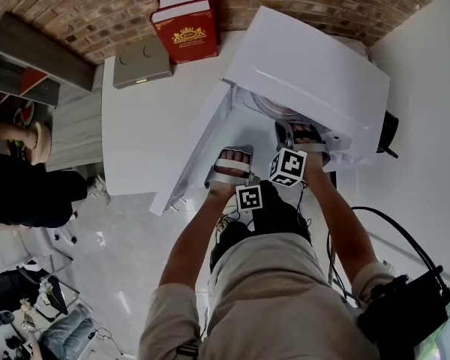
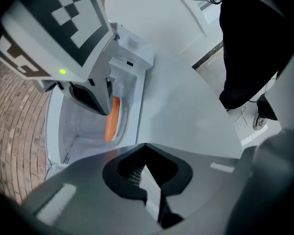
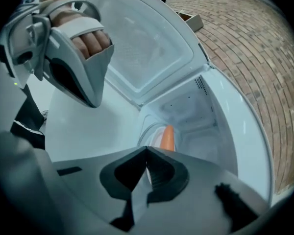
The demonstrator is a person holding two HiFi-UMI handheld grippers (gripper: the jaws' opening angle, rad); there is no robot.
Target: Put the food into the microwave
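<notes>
Right gripper view: orange food, perhaps carrot, already inside open microwave. Left hand-held gripper and right hand-held gripper pressed together, empty. Next, likely: door swung shut.

Test room, brick wall, microwave, floor cables

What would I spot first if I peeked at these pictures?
The big white microwave on the white table, with its door swung wide open. Inside it lies a long piece of orange food, shaped like a carrot. A bright red book sits at the table's far end.
</notes>
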